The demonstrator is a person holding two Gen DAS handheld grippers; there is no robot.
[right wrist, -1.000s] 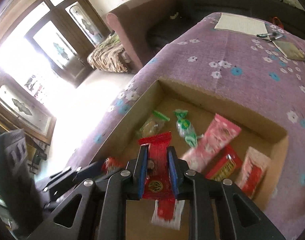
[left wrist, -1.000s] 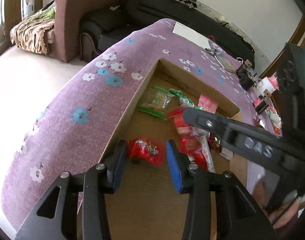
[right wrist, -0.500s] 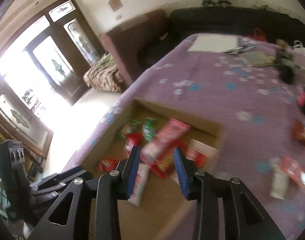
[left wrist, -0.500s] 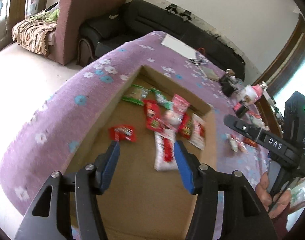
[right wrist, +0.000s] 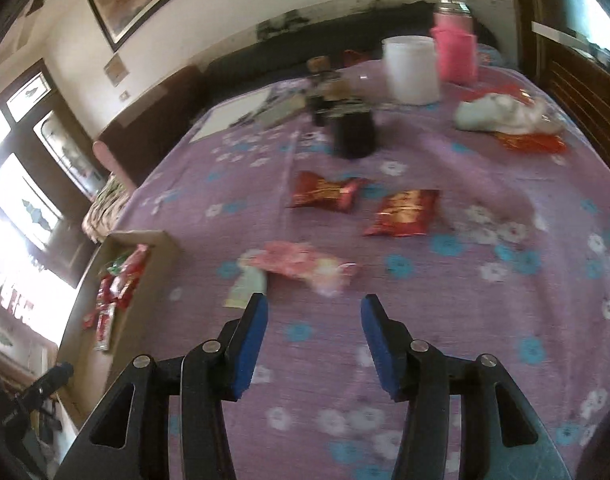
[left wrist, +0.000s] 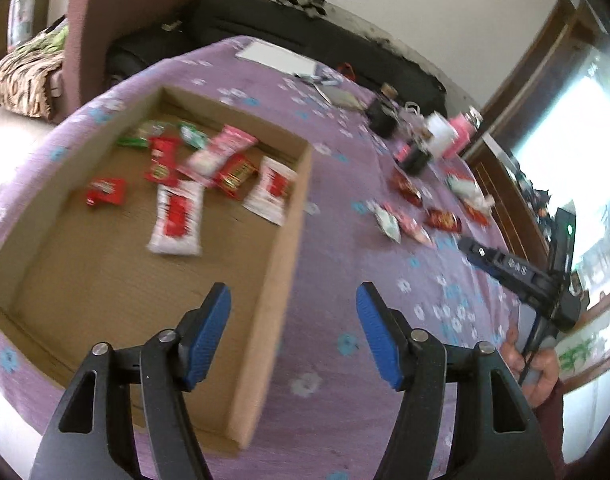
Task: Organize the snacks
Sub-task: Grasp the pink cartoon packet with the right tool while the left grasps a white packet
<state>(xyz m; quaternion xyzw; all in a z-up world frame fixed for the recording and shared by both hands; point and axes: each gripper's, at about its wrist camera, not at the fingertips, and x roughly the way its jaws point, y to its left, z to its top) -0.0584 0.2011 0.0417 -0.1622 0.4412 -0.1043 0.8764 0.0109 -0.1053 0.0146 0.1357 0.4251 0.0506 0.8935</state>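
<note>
Evidently between picks, both the left gripper (left wrist: 293, 336) and right gripper (right wrist: 313, 344) hung empty with jaws opening beside the cardboard box (left wrist: 293, 216), so the nearest pink snack (right wrist: 301, 264) warranted a centred, level approach.

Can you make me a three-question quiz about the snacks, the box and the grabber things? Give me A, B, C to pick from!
1. Where is the pink snack packet nearest the right gripper?
A. inside the cardboard box
B. on the purple cloth
C. on the sofa

2. What colour are the gripper pads?
A. blue
B. yellow
C. green

3. What is between the left gripper's jaws?
A. a red packet
B. a white cup
C. nothing

Answers:
1 B, it lies on the flowered purple cloth, outside the cardboard box.
2 A, the pads are bright blue.
3 C, the jaws are opening and only box wall and cloth show behind the gap.
</note>
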